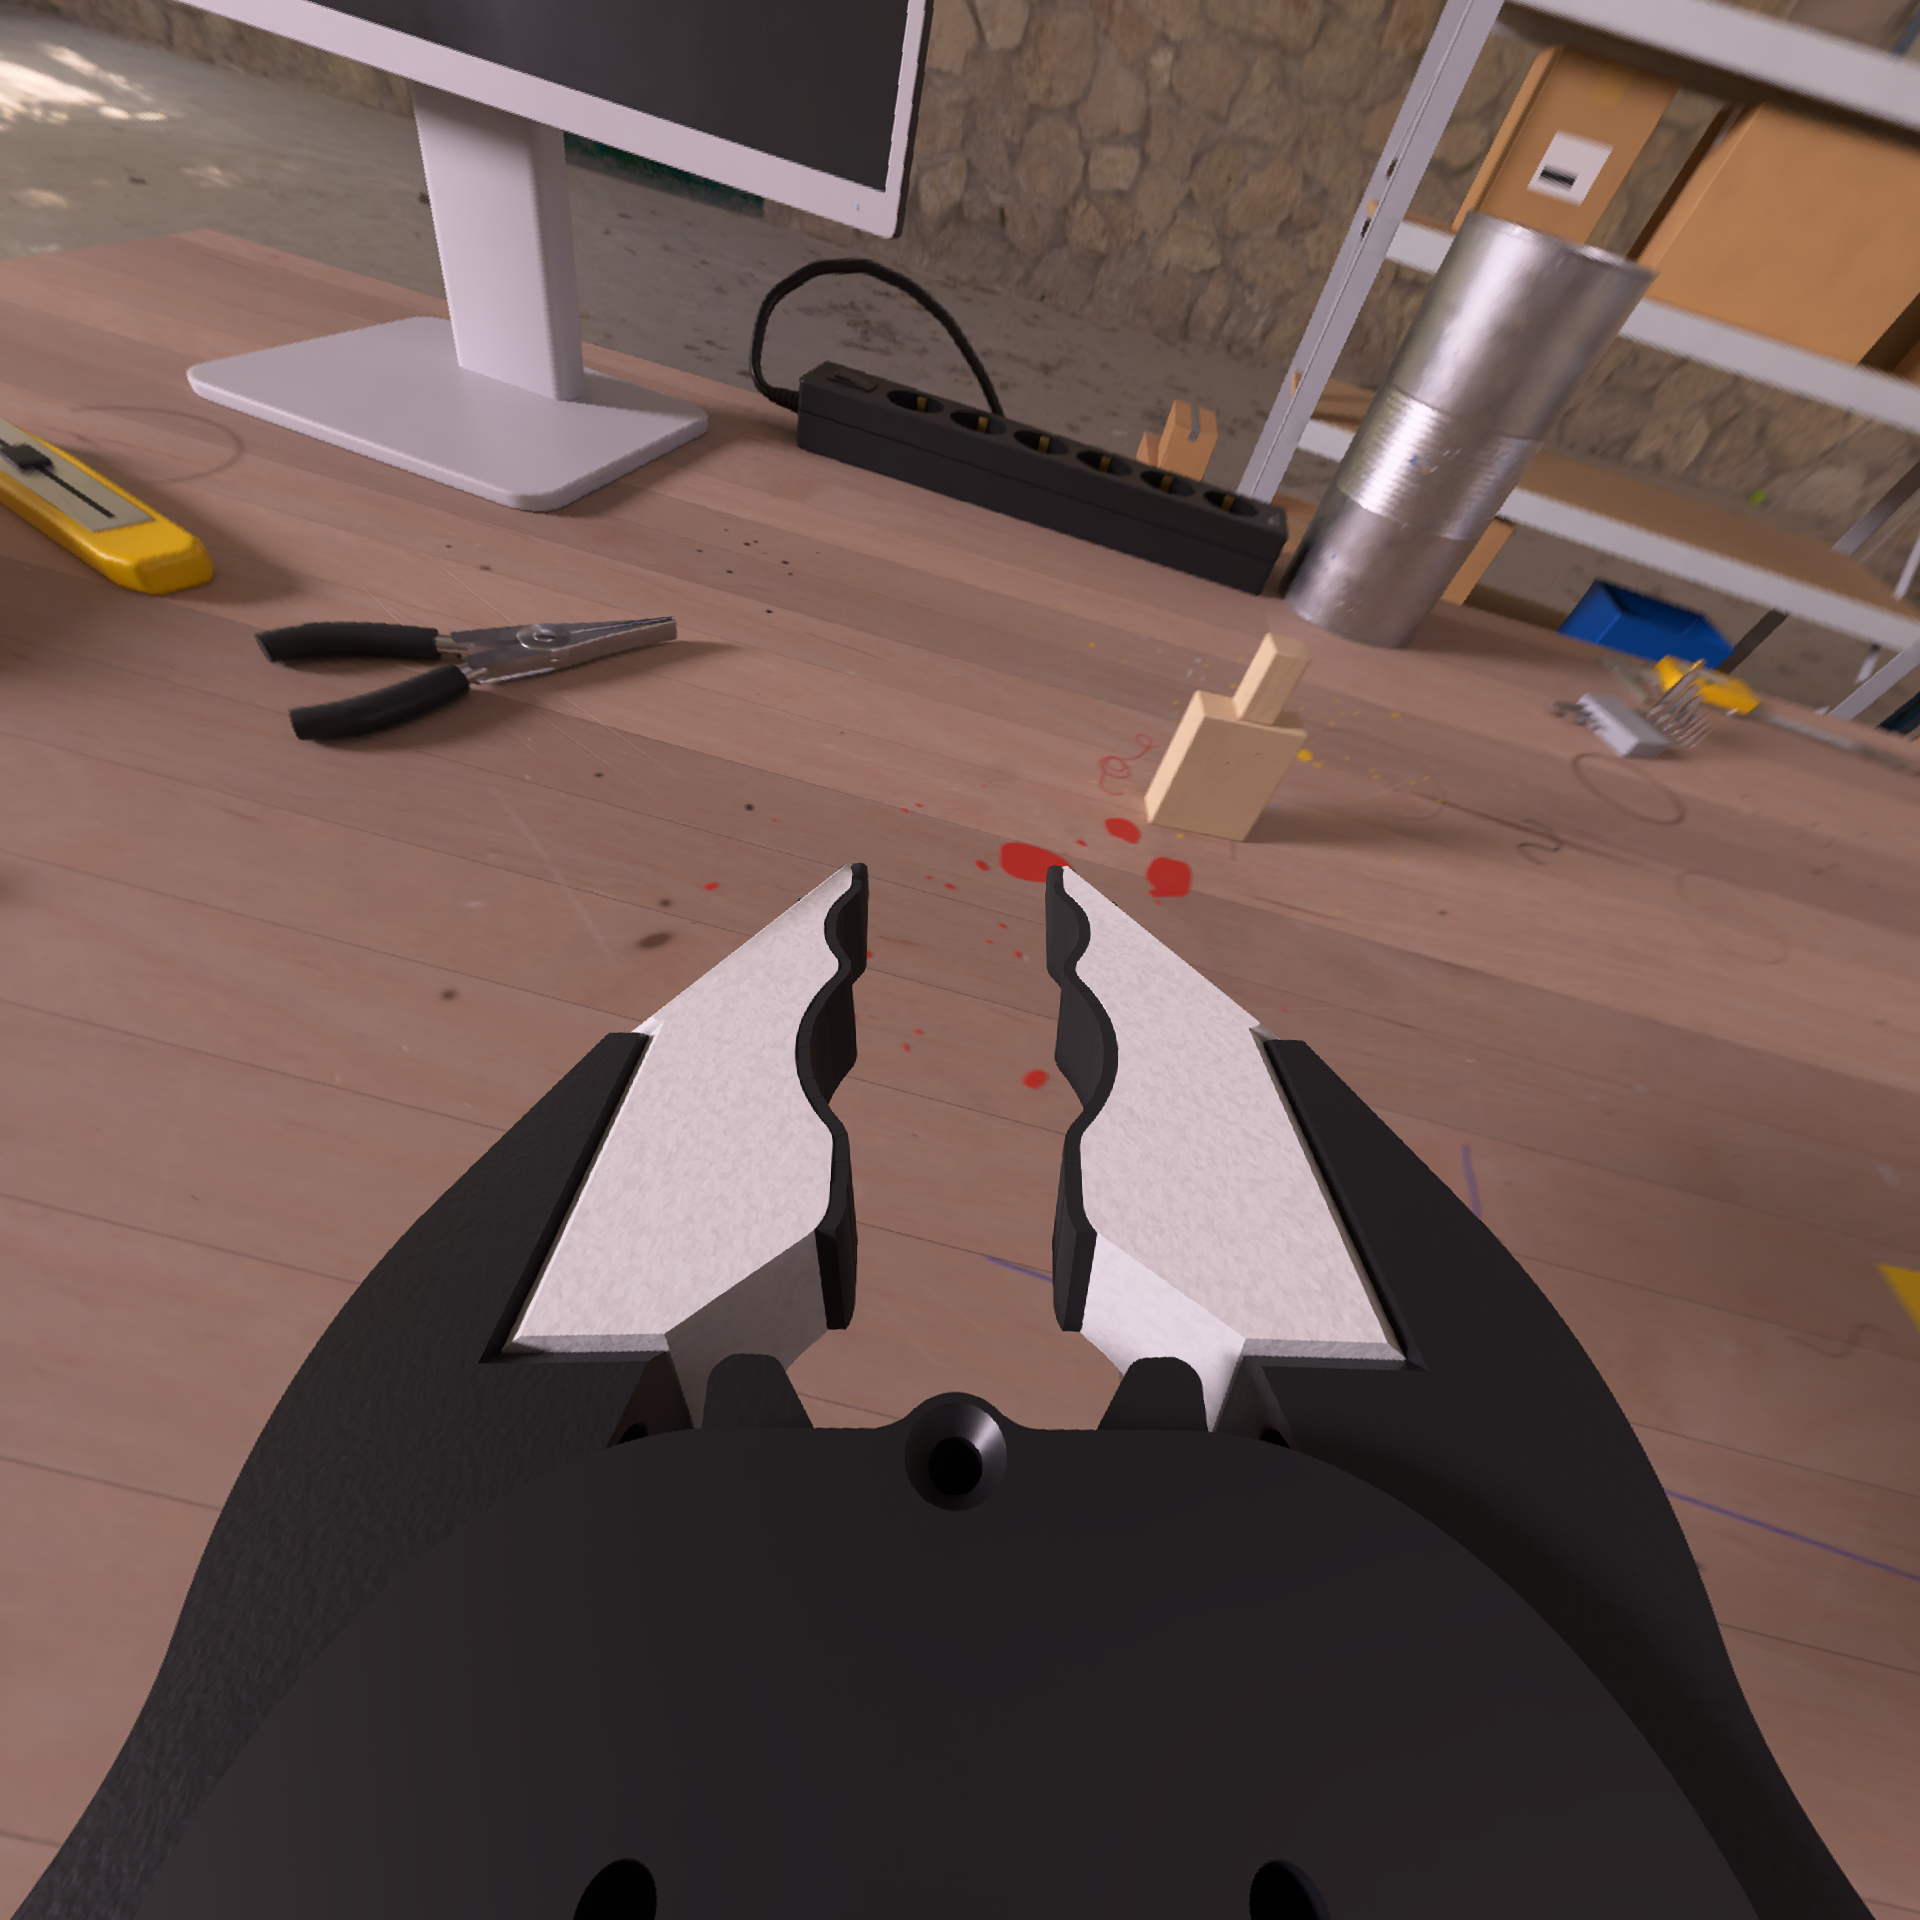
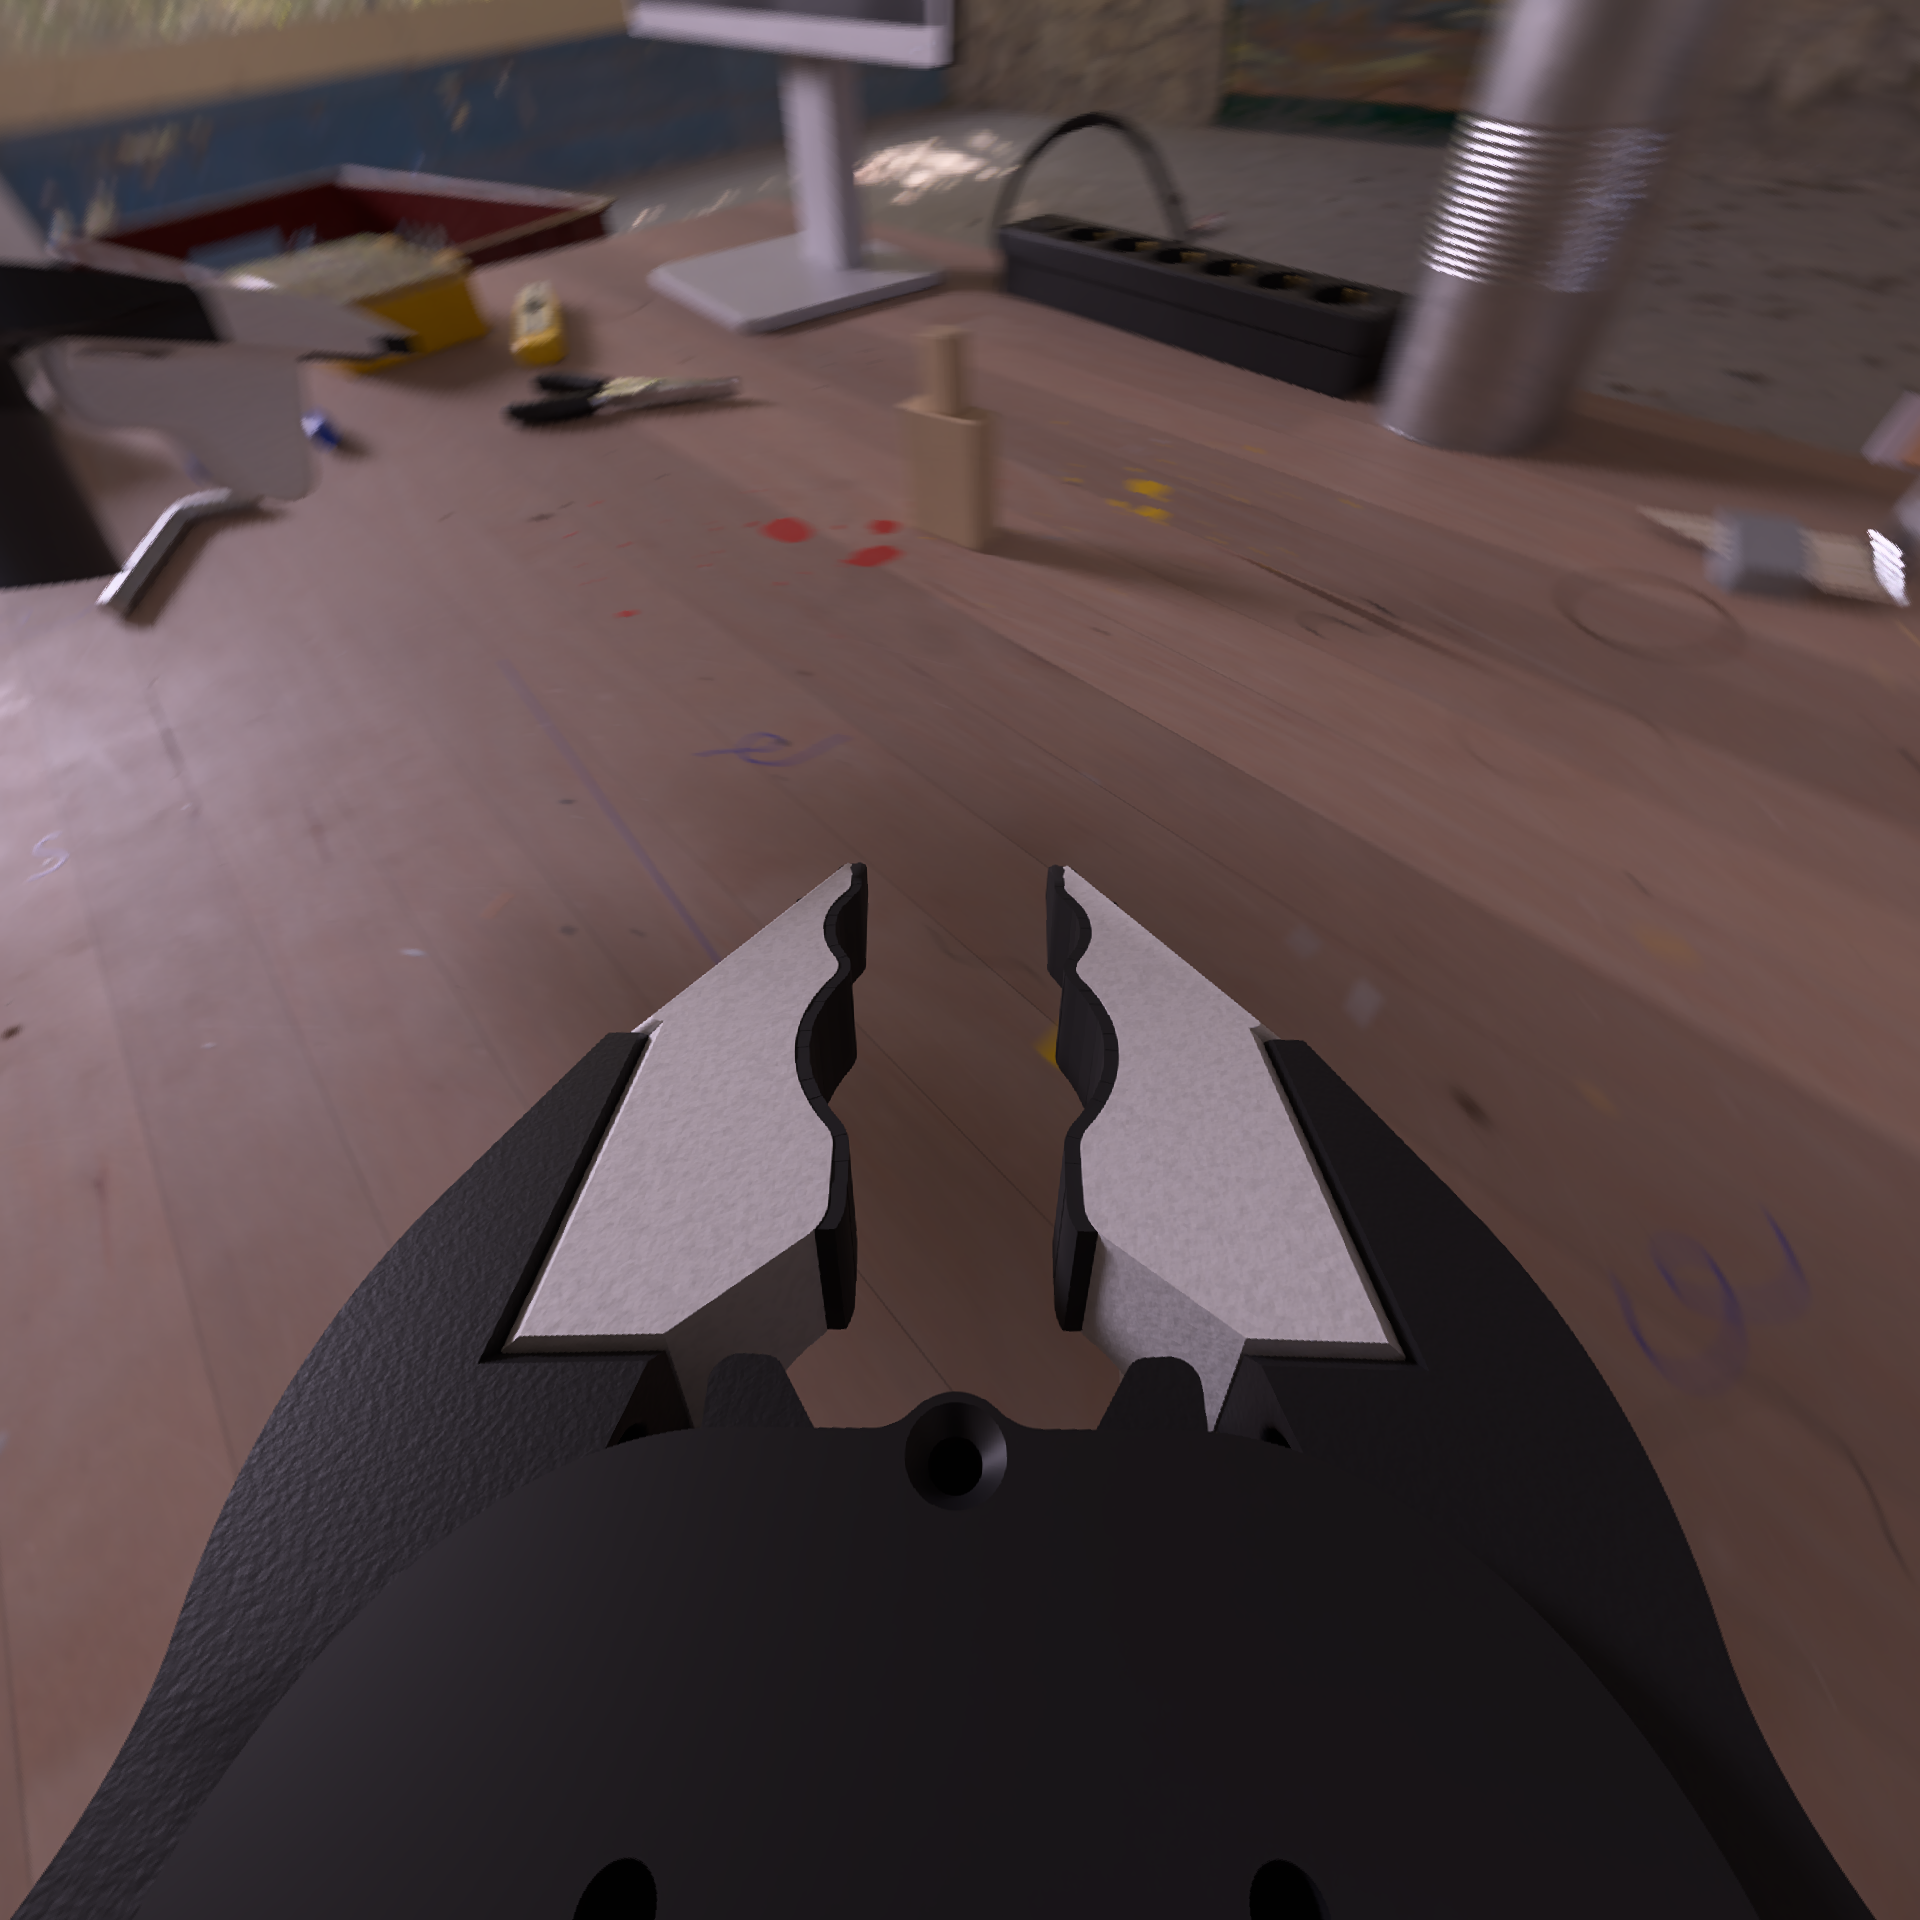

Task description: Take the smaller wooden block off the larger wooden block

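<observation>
Workbench [image 1: 935,644]: two stacked blocks [image 1: 1226,764], two claws [image 1: 956,883].

Soft, even daylight fills both views. In the left wrist view the picture is sharp; the monitor [image 1: 499,156] screen is dark without glare, and sunlit patches lie on the ground behind its stand. The metal cylinder [image 1: 1455,436] right of the monitor carries bright streaks of reflection. The wooden blocks [image 1: 1226,758] throw a soft shadow to their right. Straight lines bend toward the edges. The right wrist view is smeared beyond the fingers [image 2: 727,1122], which stay crisp.
</observation>
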Controlling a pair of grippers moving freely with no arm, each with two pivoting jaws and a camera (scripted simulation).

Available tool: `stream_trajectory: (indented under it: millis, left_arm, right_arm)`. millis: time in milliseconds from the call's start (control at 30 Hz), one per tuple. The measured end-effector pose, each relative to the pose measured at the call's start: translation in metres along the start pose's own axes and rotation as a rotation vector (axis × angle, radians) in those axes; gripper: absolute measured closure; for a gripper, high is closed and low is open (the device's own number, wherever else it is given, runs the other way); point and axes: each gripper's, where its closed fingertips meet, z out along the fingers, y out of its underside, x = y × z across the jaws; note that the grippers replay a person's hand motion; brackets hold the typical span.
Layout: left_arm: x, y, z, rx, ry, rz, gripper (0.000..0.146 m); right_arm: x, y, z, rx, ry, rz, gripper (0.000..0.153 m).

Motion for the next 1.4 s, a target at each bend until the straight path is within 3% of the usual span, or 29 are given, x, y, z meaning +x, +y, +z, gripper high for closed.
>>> stream_trajectory:
  millis: [133, 233, 300, 467, 567, 733, 967, 1067, 1400]
  left_arm:
    - [0.028, 0.002, -0.013, 0.026, 0.040, -0.047, 0.112]
    - [0.066, 0.018, -0.024, 0.011, 0.117, -0.034, 0.112]
    - [0.097, 0.036, -0.035, -0.020, 0.188, 0.000, 0.112]
    - [0.154, 0.062, -0.054, -0.082, 0.352, 0.094, 0.113]
    - [0.154, 0.063, -0.048, -0.051, 0.332, 0.167, 0.112]
    - [0.139, 0.061, -0.040, -0.035, 0.285, 0.240, 0.102]
    - [0.136, 0.063, -0.036, -0.006, 0.241, 0.383, 0.096]
    - [0.138, 0.063, -0.037, -0.021, 0.255, 0.359, 0.095]
    - [0.133, 0.076, -0.038, -0.145, 0.311, 0.192, 0.097]
  right_arm:
    - [0.086, 0.026, -0.070, 0.165, 0.159, 0.303, 0.114]
    - [0.132, 0.018, -0.133, 0.378, 0.175, 0.408, 0.110]
    - [0.174, 0.020, -0.176, 0.477, 0.336, 0.471, 0.110]
    - [0.249, 0.037, -0.240, 0.429, 0.660, 0.349, 0.110]
    - [0.262, 0.050, -0.245, 0.339, 0.713, 0.333, 0.109]
    - [0.255, 0.065, -0.223, 0.253, 0.639, 0.395, 0.110]
    - [0.258, 0.064, -0.218, 0.242, 0.693, 0.282, 0.104]
    - [0.254, 0.061, -0.215, 0.268, 0.688, 0.265, 0.098]
    - [0.248, 0.072, -0.192, 0.167, 0.653, 0.244, 0.099]
